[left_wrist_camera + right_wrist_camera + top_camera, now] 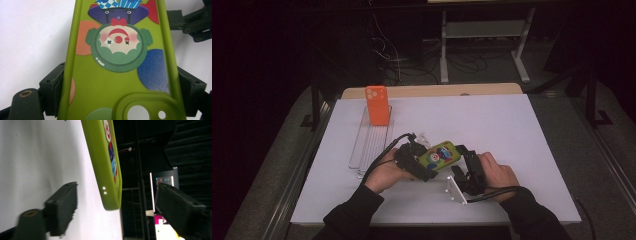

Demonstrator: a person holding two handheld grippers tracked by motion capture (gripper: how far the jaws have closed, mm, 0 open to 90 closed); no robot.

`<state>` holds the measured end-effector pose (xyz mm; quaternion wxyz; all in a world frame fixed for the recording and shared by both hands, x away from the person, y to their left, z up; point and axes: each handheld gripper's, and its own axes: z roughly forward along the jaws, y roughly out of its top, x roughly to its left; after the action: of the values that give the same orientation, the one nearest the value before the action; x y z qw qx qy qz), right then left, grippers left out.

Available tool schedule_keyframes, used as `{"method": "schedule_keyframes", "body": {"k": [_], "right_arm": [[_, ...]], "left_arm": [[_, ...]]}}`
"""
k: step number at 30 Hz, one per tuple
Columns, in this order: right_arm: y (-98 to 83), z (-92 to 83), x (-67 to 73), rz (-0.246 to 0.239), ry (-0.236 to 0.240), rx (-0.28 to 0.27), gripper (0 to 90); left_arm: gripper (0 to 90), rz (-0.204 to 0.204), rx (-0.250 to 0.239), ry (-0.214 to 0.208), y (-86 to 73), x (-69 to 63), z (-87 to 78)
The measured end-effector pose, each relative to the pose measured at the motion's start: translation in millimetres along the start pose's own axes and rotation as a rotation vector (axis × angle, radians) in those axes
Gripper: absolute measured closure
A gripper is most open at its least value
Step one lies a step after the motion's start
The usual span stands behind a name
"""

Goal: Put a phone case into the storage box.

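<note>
Left gripper (424, 167) clamps green phone case (441, 155), its underside apparently hidden.

Open bench to the right and front, clutter at the left rear

The white bench (512, 130) lies bare along its right edge, far right corner and front edge, giving a hand free passage; toward the far left corner the upright orange phone case (377, 105) stands on a clear ribbed plastic tray (371, 145), blocking that side, while the green clown-printed phone case (441, 155) and both claws crowd the middle front.
</note>
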<state>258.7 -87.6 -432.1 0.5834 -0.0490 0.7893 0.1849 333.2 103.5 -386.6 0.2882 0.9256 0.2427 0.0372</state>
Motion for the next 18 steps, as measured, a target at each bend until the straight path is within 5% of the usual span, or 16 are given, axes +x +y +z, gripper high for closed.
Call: {"method": "schedule_keyframes", "body": {"k": [2,3,18], "right_arm": [[2.5,-0.4,0.9,-0.02,-0.002,-0.003,23.9],[3.7,-1.0,1.4,-0.025,0.003,0.0,26.8],[10.6,0.1,12.5,-0.125,-0.018,-0.021,64.2]], "left_arm": [[15.2,-0.019,-0.02,-0.004,0.1,-2.3,2.0],[15.2,0.009,0.002,-0.006,0.3,-0.9,0.8],[15.2,0.023,-0.004,-0.024,1.6,-4.4,1.6]]}}
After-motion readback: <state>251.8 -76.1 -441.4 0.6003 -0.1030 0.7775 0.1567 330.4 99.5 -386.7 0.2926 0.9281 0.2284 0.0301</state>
